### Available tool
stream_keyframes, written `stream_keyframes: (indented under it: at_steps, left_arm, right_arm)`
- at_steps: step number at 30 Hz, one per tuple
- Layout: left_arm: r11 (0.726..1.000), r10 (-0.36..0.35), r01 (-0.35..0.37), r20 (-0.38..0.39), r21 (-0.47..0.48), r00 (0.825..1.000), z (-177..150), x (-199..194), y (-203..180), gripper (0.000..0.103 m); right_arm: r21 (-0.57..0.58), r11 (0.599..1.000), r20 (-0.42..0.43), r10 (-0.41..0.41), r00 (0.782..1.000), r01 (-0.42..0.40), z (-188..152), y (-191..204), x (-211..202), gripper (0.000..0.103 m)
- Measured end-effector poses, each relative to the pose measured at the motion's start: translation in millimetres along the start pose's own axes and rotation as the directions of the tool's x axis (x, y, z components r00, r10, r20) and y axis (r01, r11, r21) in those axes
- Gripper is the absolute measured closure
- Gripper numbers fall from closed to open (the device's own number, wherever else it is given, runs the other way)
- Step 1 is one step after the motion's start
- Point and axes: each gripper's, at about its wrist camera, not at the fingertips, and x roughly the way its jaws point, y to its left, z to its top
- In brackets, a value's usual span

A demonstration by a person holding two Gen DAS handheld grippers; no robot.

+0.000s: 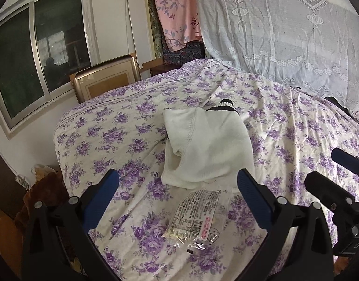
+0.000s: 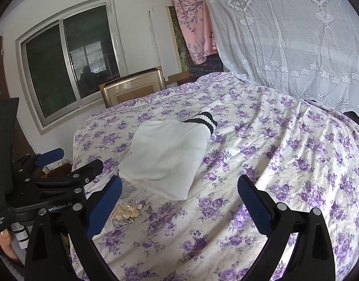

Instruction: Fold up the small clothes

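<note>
Bedroom scene — a bed (image 1: 284,121) under a white sheet printed with purple flowers fills both views; a dark sliding window (image 1: 36,53) sits in the white wall at the left; a pink floral cloth (image 1: 174,11) hangs at the back, and a pale lace curtain (image 1: 284,30) drapes down on the right, its hem resting on the bed; a gold-framed board (image 1: 107,80) leans behind the far edge of the bed.

Folded white garment (image 1: 210,149) lies mid-bed with a black-and-white striped cuff (image 1: 222,105) poking out at its far end; no claw touches it; a clear plastic snack packet (image 1: 193,217) with a printed label lies on the sheet just in front of the garment's near edge.

Left claw (image 1: 177,201) hangs over the packet, blue pads spread wide, nothing between them; right claw (image 2: 179,207) also gapes wide and empty above bare sheet, just short of the garment's near corner; both claws sit side by side, each visible at the edge of the other's view; a fingertip (image 2: 6,241) of the person shows at the lower left of the right wrist view.
</note>
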Motion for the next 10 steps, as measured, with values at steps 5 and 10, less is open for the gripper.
stream_keyframes:
  at_steps: [5, 10]
  left_arm:
    - [1.000, 0.004, -0.004, -0.014, -0.021, 1.000, -0.3, 2.0, 1.5, 0.005]
    - [1.000, -0.008, 0.007, -0.027, -0.026, 1.000, -0.6, 5.0, 2.2, 0.005]
  right_arm:
    - [0.002, 1.000, -0.001, -0.003, 1.000, 0.003, 0.0, -0.6, 0.3, 0.004]
    - [0.004, 1.000, 0.000, -0.004, 1.000, 0.004, 0.6, -0.7, 0.9, 0.004]
